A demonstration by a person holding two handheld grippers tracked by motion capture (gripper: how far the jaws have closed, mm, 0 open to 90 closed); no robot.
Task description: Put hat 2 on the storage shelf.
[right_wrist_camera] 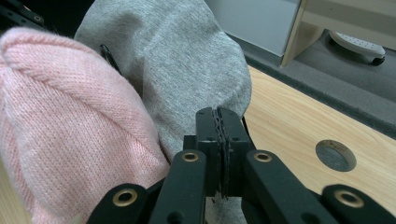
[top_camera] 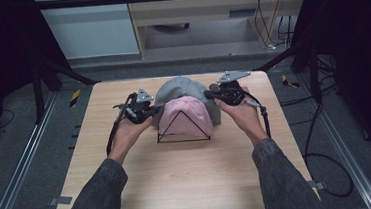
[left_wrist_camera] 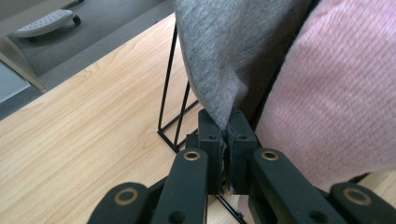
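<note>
on the wooden bench (top_camera: 190,184), left tool (left_wrist_camera: 223,135) and right tool (right_wrist_camera: 222,135) pinch opposite edges of the grey hat (top_camera: 182,87), rack (top_camera: 184,139) directly beneath.

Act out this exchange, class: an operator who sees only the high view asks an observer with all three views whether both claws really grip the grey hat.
Operator: Is anything really caught on the left?
Observer: Yes. The left gripper view shows the left claw shut on the hem of the grey hat, with cloth pinched between its jaws.
Operator: And on the right?
Observer: The right claw is shut at the hat's edge. Whether cloth sits between its jaws I cannot tell.
Operator: What lies just beyond it?
Observer: A round hole in the table.
</note>
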